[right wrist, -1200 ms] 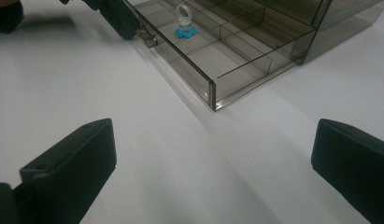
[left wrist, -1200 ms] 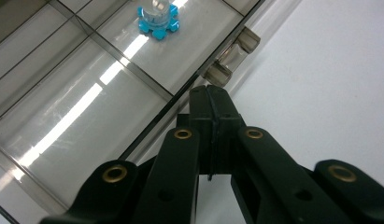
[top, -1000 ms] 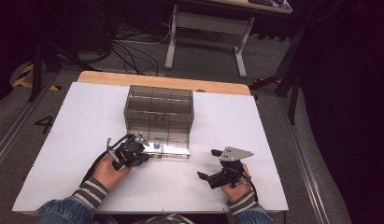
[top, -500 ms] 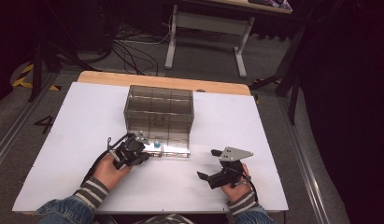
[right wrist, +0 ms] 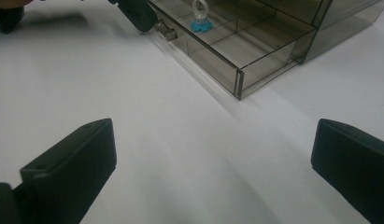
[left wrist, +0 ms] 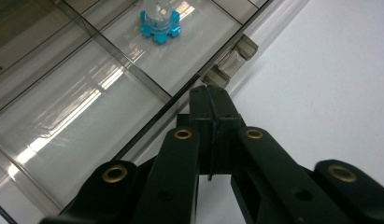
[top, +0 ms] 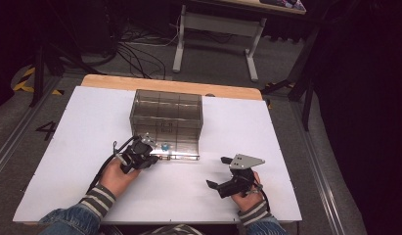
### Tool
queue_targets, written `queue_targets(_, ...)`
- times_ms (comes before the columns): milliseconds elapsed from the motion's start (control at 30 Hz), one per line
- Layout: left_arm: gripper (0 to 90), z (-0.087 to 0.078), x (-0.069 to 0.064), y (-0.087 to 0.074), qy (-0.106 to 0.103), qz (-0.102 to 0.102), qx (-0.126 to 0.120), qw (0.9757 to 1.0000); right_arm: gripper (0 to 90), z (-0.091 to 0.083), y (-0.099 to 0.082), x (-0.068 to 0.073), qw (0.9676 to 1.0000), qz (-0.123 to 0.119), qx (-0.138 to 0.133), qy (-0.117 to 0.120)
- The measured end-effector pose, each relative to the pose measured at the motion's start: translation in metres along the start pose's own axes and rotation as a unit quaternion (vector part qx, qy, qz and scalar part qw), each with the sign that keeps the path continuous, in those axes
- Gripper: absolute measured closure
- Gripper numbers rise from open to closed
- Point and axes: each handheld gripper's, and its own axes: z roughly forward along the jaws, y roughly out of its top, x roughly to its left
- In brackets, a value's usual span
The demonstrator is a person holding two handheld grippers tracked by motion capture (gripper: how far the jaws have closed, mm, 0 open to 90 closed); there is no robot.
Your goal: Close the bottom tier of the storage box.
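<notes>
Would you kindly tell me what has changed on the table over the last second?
Nothing has visibly changed. The left tongs stay shut at the front edge of the pulled-out smoky transparent plastic drawer, the small blue-based clear piece sits inside it, and the right tongs rest open on the white table.

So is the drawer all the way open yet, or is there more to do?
Done: the drawer is pulled well out of the box, and a small blue piece sits in one compartment. In hand: the left claw is shut by the drawer's handle. Left: probably something with that piece; the right claw waits open over the table.
</notes>
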Motion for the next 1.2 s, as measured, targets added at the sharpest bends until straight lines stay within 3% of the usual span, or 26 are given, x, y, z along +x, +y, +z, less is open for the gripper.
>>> queue_targets(733, 89.4, 0.007, 0.014, 0.007, 0.019, -0.019, -0.044, 0.9987, 1.1, 0.000, 0.000, -0.001, 1.0000, 0.002, 0.001, 0.000)
queue_targets(1200, 89.3, 0.012, 0.021, 0.012, 0.030, -0.027, -0.056, 0.9976, 1.1, 0.000, 0.000, -0.001, 1.0000, 0.002, 0.001, 0.001)
